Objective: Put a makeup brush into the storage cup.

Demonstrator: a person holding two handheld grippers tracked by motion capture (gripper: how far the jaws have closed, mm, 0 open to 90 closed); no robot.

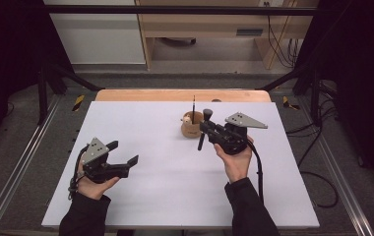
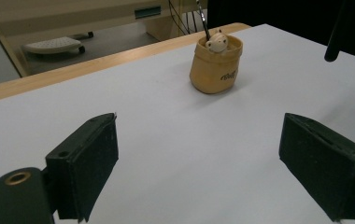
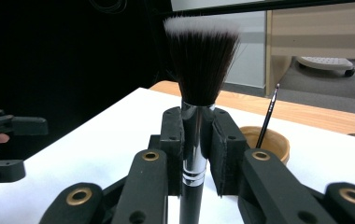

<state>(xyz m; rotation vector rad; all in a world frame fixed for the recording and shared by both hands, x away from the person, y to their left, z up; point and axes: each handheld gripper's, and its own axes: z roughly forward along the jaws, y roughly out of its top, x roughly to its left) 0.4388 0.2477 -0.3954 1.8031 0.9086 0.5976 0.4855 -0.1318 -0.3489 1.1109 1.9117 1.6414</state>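
My right gripper [image 1: 206, 129] is shut on a black makeup brush [image 1: 203, 132], held upright just in front of a tan cup [image 1: 191, 129]. In the right gripper view the jaws [image 3: 196, 128] clamp the brush's silver ferrule [image 3: 195, 154], and its dark white-tipped bristles [image 3: 202, 56] rise above them. The cup [image 2: 215, 65] holds a thin black brush [image 2: 204, 21] and a small cream-coloured object [image 2: 216, 42]. My left gripper [image 1: 123, 153] hovers open over the white tabletop at the left, with nothing between its fingers [image 2: 87, 163].
The white board [image 1: 175, 182] covers the table, with a wooden edge [image 1: 182, 95] at the far side. Black frame posts flank the table. Cables [image 1: 318, 147] trail on the floor at the right. In the right gripper view the left gripper [image 3: 5, 140] shows at the far left.
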